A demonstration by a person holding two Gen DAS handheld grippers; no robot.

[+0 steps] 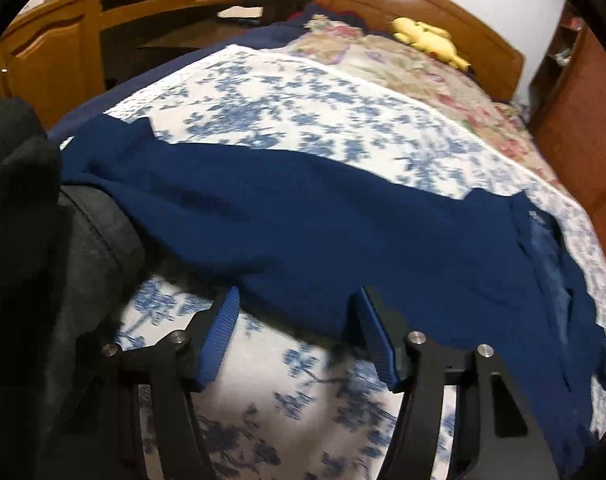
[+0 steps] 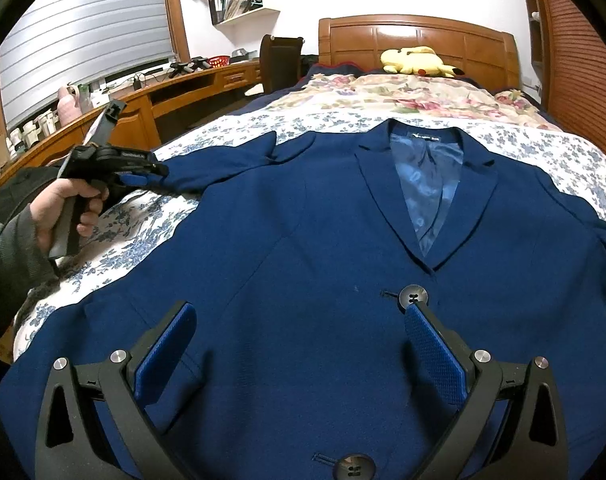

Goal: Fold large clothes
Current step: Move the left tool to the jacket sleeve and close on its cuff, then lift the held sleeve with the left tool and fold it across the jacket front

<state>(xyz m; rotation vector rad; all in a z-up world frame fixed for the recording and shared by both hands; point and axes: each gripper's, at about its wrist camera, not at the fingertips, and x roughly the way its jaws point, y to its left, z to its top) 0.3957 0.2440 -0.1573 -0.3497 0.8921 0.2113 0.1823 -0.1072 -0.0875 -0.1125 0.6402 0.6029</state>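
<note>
A navy blue blazer point(image 2: 303, 240) lies face up on the bed, collar toward the headboard, two dark buttons down its front. My right gripper point(image 2: 299, 312) is open and empty, hovering over the blazer's lower front. My left gripper point(image 1: 295, 300) is open at the edge of the blazer's left sleeve point(image 1: 263, 220). In the right wrist view the left gripper point(image 2: 143, 176) sits at the sleeve's end point(image 2: 191, 176), held by a hand; whether it touches the cloth I cannot tell.
The bed has a blue-and-white floral sheet point(image 2: 231, 128) and a floral quilt point(image 2: 403, 96) with a yellow plush toy point(image 2: 415, 60) by the wooden headboard point(image 2: 419, 40). A wooden desk point(image 2: 163, 96) runs along the left. A louvred wardrobe point(image 2: 575, 60) stands on the right.
</note>
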